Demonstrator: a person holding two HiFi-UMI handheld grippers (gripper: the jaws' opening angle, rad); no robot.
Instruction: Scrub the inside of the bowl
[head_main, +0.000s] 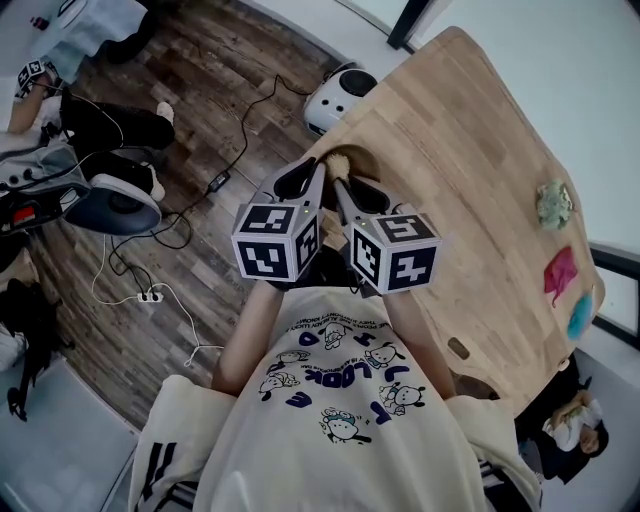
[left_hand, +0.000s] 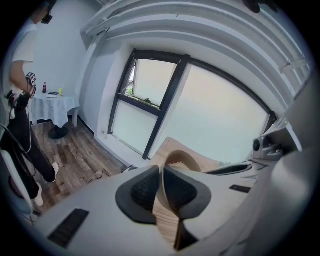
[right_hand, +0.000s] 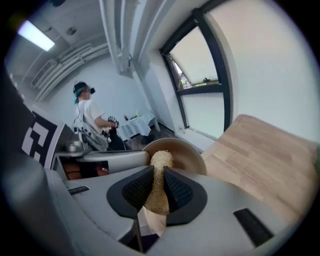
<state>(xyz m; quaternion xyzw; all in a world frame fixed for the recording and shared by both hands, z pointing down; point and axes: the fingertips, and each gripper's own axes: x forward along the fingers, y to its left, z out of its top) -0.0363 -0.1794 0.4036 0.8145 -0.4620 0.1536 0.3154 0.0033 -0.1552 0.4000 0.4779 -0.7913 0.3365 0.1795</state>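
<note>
We hold the wooden bowl (right_hand: 188, 150) at the left edge of the light wooden table (head_main: 480, 140), close in front of our body. From the head view we cannot tell if it rests on the table. The bowl is tilted, so its opening faces the right gripper (right_hand: 158, 172).

The left gripper (left_hand: 161, 172) pinches the bowl's rim. The thin wooden wall stands edge-on between the two dark pads, and both pads press on it.

The right gripper pinches a tan, rough loofah scrubber (right_hand: 161, 161). Its jaws are closed on the lower half of the scrubber and squeeze it narrow there. The long axis of the scrubber follows the line of the jaws, pointing forward and away from the gripper. The rounded free end sticks out past the fingertips and points into the hollow of the bowl. We cannot tell if this end touches the inner wall.

In the head view both grippers lie side by side, and their marker cubes are almost touching. A pink cloth (head_main: 560, 272) lies well apart on the far side of the table.
</note>
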